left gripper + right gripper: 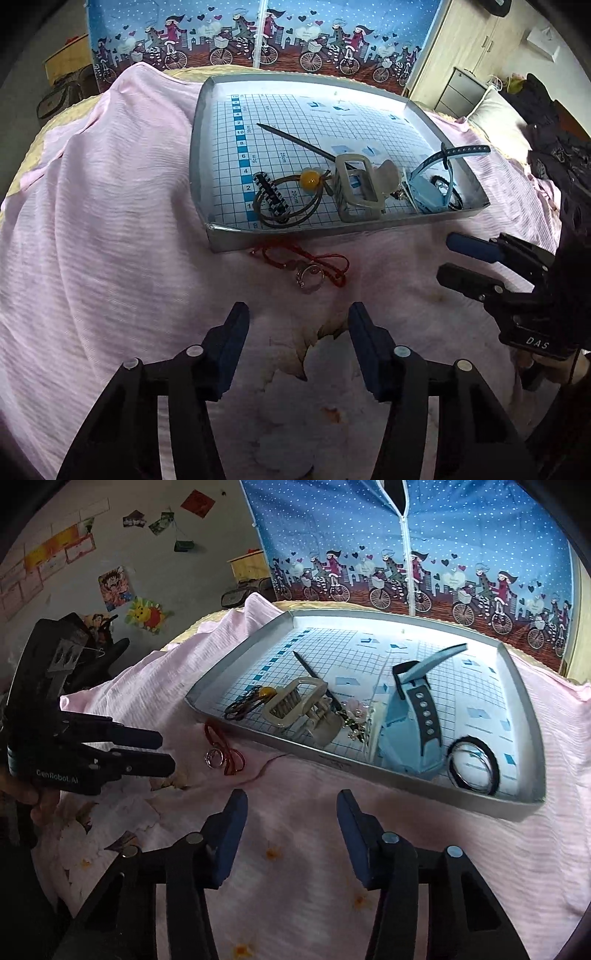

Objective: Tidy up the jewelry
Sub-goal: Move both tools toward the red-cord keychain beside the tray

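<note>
Left gripper (297,345) low over the pink sheet (110,221), fingers spread wide, nothing between them, aimed toward the near rim of the tray (207,122). Right gripper (291,830) likewise low over the bed, fingers wide apart and empty, pointing at the tray's near edge. From the left wrist view, the right one entering from the right side, tips just short of the tray's near right corner; from the right wrist view, the left one coming in from the left, tips close to the ring.

On the sheet, just outside the tray's near edge: red cord bracelet (306,260) in a loose tangle, with a silver ring (308,277) touching it.

Inside the shallow grey tray, on a blue grid liner, clustered along the near side: brown hair ties (288,206) with a yellow bead (309,180) and a black-and-white checked clip (271,195); a pale claw clip (356,188) beside them; a long dark hair stick (295,140) lying diagonally; a light blue watch (413,720) with its strap raised; a black hair band (474,766) at the far right corner.
</note>
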A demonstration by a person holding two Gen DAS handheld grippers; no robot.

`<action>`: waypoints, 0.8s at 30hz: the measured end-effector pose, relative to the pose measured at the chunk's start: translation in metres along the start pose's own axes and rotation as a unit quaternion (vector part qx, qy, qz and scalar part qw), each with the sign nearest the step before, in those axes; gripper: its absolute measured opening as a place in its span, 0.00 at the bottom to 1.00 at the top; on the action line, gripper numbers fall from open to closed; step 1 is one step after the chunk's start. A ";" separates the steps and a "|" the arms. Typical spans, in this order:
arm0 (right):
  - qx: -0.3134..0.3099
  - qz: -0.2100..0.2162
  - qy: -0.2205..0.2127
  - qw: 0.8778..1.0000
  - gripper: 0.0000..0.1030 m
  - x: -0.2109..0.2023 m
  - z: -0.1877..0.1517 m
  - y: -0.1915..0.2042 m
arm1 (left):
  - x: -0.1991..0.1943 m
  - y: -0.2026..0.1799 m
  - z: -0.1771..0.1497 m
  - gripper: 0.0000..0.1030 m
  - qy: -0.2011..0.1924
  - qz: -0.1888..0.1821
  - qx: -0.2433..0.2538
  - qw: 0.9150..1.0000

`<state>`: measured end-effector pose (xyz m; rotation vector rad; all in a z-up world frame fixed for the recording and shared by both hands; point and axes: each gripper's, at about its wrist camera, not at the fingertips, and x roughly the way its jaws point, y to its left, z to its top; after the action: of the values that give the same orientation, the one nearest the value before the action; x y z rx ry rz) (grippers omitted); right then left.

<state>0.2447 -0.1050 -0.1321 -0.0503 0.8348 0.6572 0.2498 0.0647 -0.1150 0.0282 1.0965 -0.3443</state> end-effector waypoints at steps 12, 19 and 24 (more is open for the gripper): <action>-0.047 0.063 0.032 0.996 0.12 0.046 0.022 0.016 | 0.026 0.018 0.015 0.23 0.013 -0.039 -0.022 0.999; -0.041 0.077 0.048 0.995 0.12 0.058 0.025 0.015 | 0.035 0.018 0.023 0.16 0.025 -0.036 -0.027 0.999; -0.037 0.076 0.057 0.995 0.12 0.063 0.027 0.014 | 0.039 0.021 0.024 0.03 0.034 -0.033 -0.035 0.998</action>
<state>0.2861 -0.0529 -0.1549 -0.0926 0.9299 0.8341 0.2927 0.0700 -0.1407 -0.0592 1.1772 -0.3651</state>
